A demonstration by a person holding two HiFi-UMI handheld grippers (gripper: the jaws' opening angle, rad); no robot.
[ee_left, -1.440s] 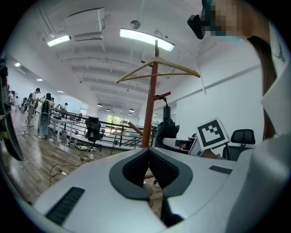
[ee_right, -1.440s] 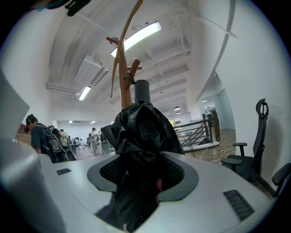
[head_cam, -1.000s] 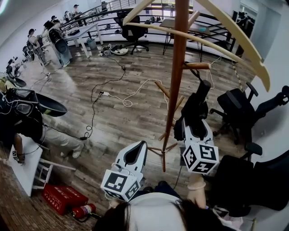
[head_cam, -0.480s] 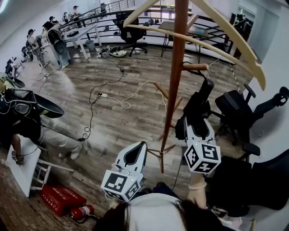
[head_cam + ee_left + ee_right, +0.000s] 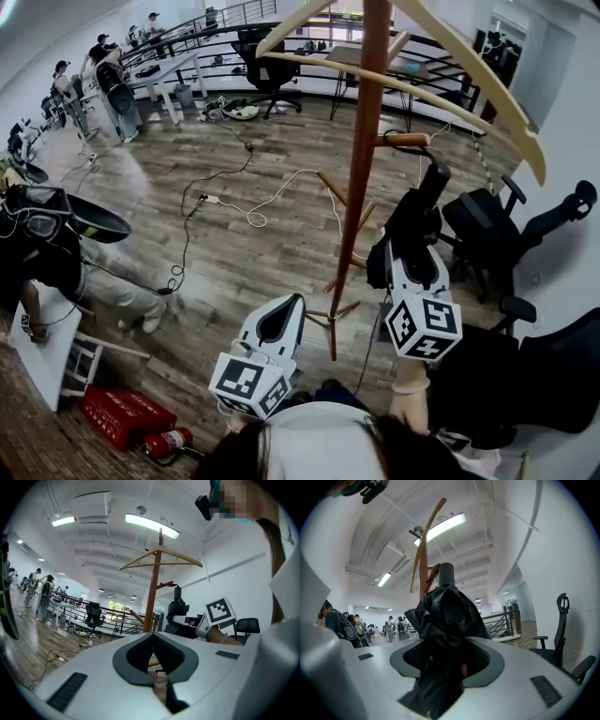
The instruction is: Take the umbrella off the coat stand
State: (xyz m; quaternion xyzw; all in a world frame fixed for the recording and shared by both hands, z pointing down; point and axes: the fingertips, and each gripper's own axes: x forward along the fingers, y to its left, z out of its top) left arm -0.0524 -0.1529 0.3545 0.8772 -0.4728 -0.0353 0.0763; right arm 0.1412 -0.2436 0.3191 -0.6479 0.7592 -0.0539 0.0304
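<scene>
With right gripper point(image 5: 447, 667) clamped on the folded black fabric umbrella point(image 5: 445, 611), slide its strap point(image 5: 419, 155) off the peg point(image 5: 403, 140) of the tall brown wooden coat stand point(image 5: 361, 159), closed, empty left gripper point(image 5: 157, 681) idle near that stand.

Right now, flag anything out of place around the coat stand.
A red fire extinguisher lies on its side on the floor beside a red crate, and loose cables trail across it. Nothing looks odd about the coat stand itself.

umbrella point(image 5: 443, 616): you are squeezing crinkled black cloth, faintly glossy
coat stand point(image 5: 366, 141): you are facing smooth varnished wood
right gripper point(image 5: 445, 645): you are holding smooth pale plastic
floor point(image 5: 234, 234): you are overlooking dull-sheened wood planks
</scene>
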